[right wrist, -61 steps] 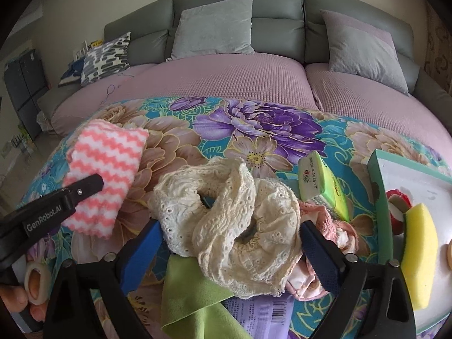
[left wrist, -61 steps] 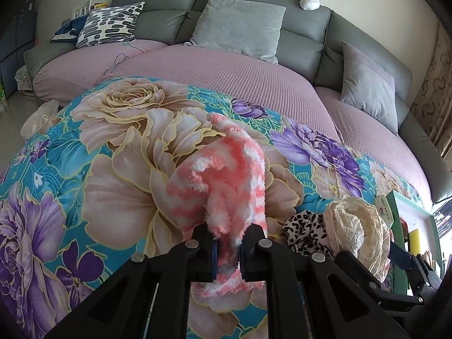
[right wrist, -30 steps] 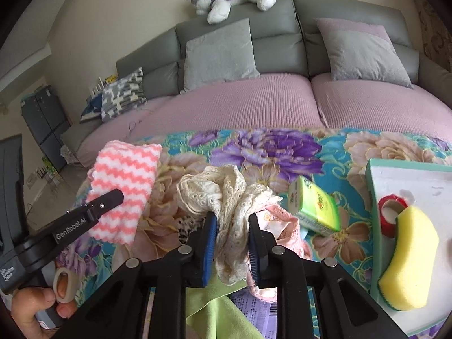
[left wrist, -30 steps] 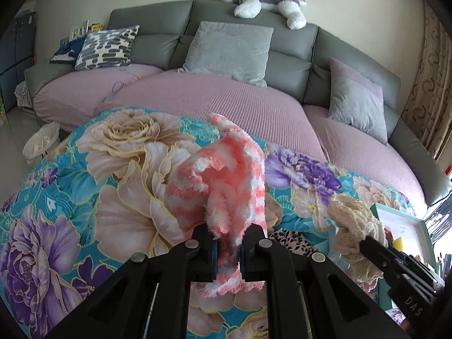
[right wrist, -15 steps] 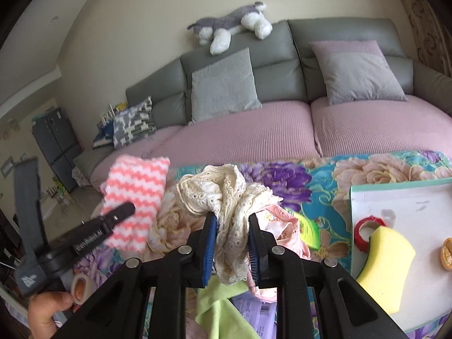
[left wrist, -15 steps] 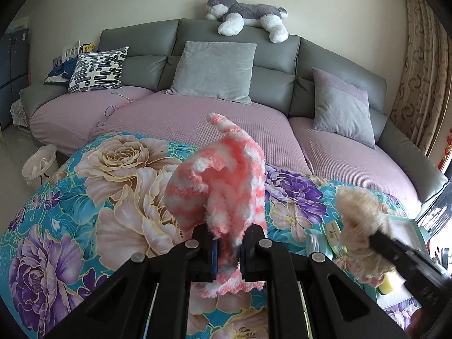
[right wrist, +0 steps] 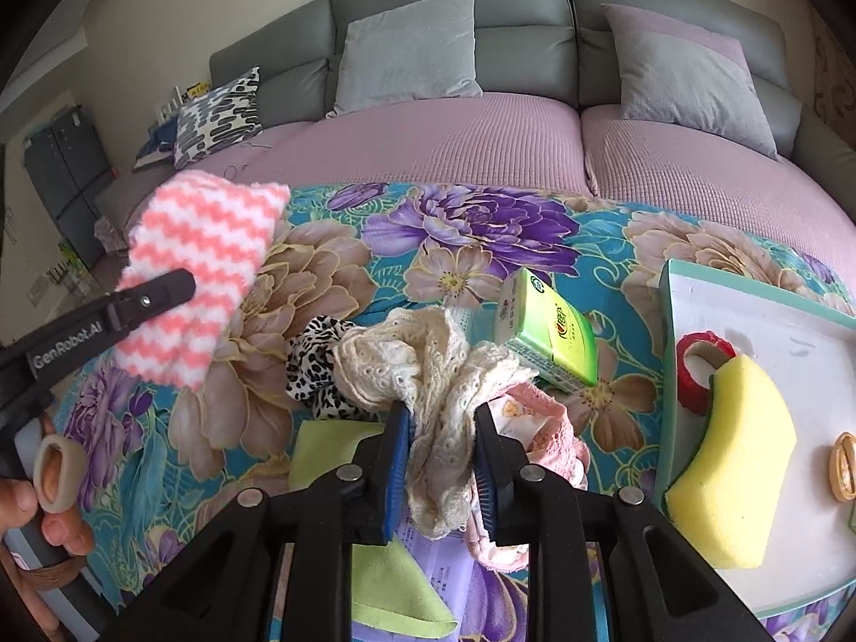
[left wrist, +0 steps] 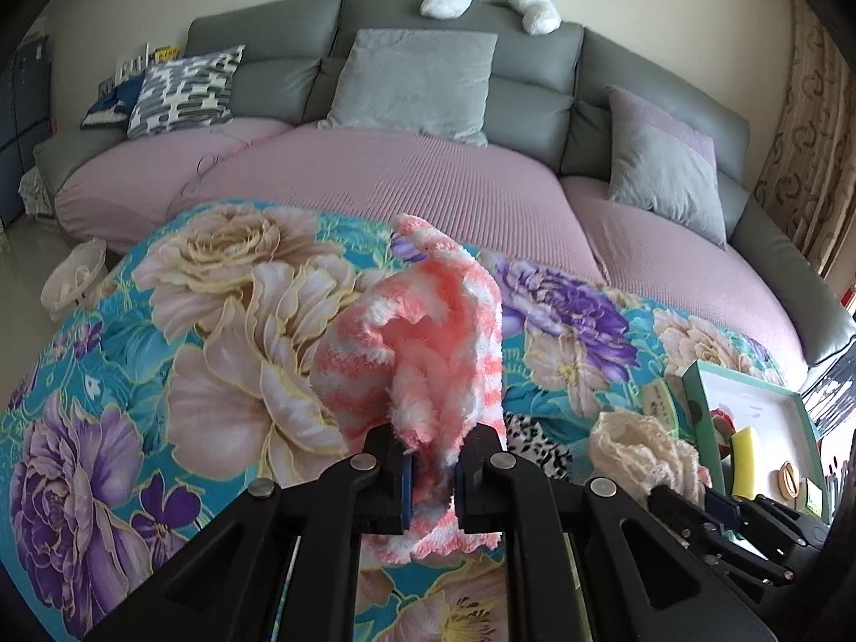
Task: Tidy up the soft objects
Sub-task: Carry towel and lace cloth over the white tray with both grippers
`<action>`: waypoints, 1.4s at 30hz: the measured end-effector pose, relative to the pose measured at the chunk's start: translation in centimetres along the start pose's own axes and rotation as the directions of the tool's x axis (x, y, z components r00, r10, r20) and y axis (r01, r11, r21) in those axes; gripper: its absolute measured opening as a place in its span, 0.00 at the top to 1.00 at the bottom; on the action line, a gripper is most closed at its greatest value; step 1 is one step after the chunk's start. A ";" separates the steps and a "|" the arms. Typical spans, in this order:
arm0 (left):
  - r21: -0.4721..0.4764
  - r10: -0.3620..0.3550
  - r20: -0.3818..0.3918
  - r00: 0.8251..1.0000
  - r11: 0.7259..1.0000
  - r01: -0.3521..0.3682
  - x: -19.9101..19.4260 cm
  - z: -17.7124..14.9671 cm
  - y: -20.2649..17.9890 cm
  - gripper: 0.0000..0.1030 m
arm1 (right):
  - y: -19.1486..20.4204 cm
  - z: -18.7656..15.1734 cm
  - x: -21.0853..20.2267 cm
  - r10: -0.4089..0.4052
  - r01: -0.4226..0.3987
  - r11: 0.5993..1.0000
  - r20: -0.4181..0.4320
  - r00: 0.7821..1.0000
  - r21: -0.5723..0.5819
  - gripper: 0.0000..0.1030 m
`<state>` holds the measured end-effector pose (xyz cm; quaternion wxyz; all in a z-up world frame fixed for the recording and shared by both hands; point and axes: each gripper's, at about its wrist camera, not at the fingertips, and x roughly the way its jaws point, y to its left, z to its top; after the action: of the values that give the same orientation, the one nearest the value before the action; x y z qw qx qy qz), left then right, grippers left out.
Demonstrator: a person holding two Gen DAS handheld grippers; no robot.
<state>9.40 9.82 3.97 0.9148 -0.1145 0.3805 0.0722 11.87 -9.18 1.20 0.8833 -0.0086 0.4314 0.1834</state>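
My left gripper is shut on a fluffy pink-and-white striped cloth, held up above the floral tablecloth. The right wrist view shows that cloth at the left. My right gripper has a cream lace cloth bunched between its pads. Its jaws are opening, and the cloth still fills the gap. The lace hangs down onto a pile of soft things. In the left wrist view the lace cloth sits at the lower right.
Under the lace lie a leopard-print cloth, a green cloth and a pink cloth. A green tissue pack lies beside a tray holding a yellow sponge and red tape. A sofa stands behind.
My right gripper has sunk toward the pile with the lace cloth, and its jaws stand a little wider. The left gripper still grips the pink cloth.
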 end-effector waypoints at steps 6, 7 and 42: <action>-0.006 0.007 -0.042 0.999 1.000 -0.007 0.7 -1.0 0.2 0.89 | 0.3 0.1 -0.8 -0.030 0.030 0.999 0.012 0.999 -0.017 0.57; -0.004 0.003 -0.045 0.999 1.000 -0.003 0.8 -1.1 0.2 0.89 | 0.3 0.2 -0.9 -0.036 0.036 0.999 0.013 0.999 -0.021 0.56; -0.013 -0.017 -0.073 0.997 1.000 0.016 1.3 -1.4 0.5 0.89 | 1.0 0.6 0.2 0.078 -0.080 0.996 0.050 0.996 0.028 0.91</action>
<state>9.23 10.01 2.04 0.9001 -0.1260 0.4123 0.0629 12.10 -8.06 1.61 0.8857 0.0263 0.4123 0.2119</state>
